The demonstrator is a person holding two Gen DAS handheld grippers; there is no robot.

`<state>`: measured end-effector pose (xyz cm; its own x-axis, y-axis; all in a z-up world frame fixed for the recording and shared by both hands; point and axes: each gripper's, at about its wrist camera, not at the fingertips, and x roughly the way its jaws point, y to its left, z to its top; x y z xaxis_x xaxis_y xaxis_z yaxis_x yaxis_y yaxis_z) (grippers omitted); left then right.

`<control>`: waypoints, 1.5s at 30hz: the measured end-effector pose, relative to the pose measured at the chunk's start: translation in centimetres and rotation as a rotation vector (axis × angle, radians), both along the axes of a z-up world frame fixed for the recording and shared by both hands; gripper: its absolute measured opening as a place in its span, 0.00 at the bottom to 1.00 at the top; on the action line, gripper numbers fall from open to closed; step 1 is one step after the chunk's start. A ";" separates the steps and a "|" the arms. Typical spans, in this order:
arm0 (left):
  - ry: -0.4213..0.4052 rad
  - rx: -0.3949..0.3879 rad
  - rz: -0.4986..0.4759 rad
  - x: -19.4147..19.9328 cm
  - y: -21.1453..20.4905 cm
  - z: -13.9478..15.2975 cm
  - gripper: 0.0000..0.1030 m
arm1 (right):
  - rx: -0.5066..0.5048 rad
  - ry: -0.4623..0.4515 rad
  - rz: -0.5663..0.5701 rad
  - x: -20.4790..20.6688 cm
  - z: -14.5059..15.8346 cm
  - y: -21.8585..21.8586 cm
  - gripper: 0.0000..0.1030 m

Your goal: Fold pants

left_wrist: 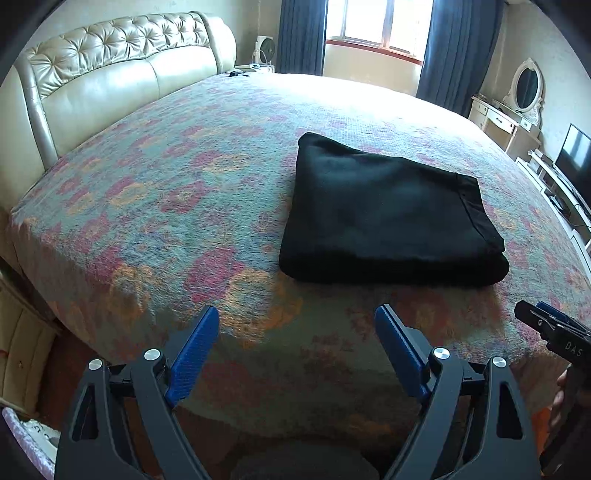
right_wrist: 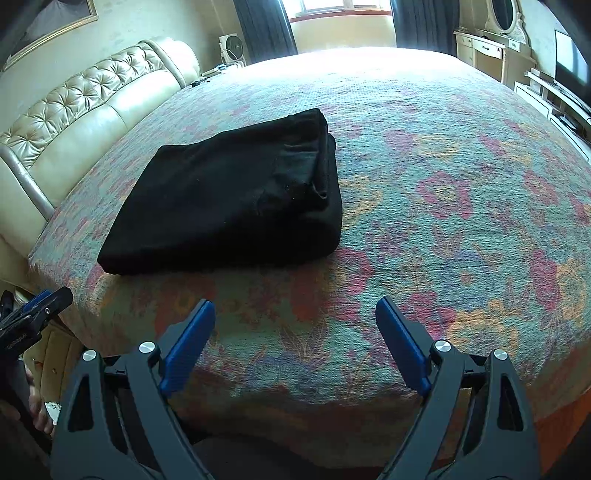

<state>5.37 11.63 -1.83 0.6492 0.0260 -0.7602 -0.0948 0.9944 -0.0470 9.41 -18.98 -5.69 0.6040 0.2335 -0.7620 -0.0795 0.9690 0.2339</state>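
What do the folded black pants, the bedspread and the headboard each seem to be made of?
Pants: soft matte knit or fleece, probably; no sheen.
Bedspread: woven, textured cloth with faded flower pattern.
Headboard: glossy cream leather or imitation; buttoned tufting, highlights.

Pants (left_wrist: 388,214) folded on bed (left_wrist: 184,192), near edge; headboard (left_wrist: 110,77) left; window (left_wrist: 373,22) far; dresser (left_wrist: 509,110), TV (left_wrist: 572,158) right.

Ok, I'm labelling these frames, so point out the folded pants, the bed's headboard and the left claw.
folded pants (left_wrist: 384,210): left wrist view, middle of the top layer.
headboard (left_wrist: 122,77): left wrist view, smooth panel below the tufting.
left claw (left_wrist: 295,321): left wrist view, midway between its blue fingertips, open.
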 end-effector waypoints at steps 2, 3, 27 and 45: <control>0.003 0.008 0.002 0.0 0.0 -0.1 0.82 | 0.003 0.007 -0.001 0.1 -0.2 0.0 0.86; 0.002 0.014 0.004 0.0 -0.1 -0.1 0.82 | 0.007 0.010 -0.003 0.1 -0.3 -0.1 0.86; 0.016 0.000 -0.001 0.1 -0.2 0.0 0.82 | 0.026 0.046 0.003 0.4 -1.2 0.2 0.86; 0.018 0.019 -0.001 0.0 -0.5 0.1 0.82 | 0.027 0.062 0.015 0.3 -1.6 0.8 0.86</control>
<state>5.36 11.13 -1.77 0.6352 0.0398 -0.7713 -0.0940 0.9952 -0.0260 9.75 -18.14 -7.27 0.5520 0.2628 -0.7914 -0.0786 0.9612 0.2644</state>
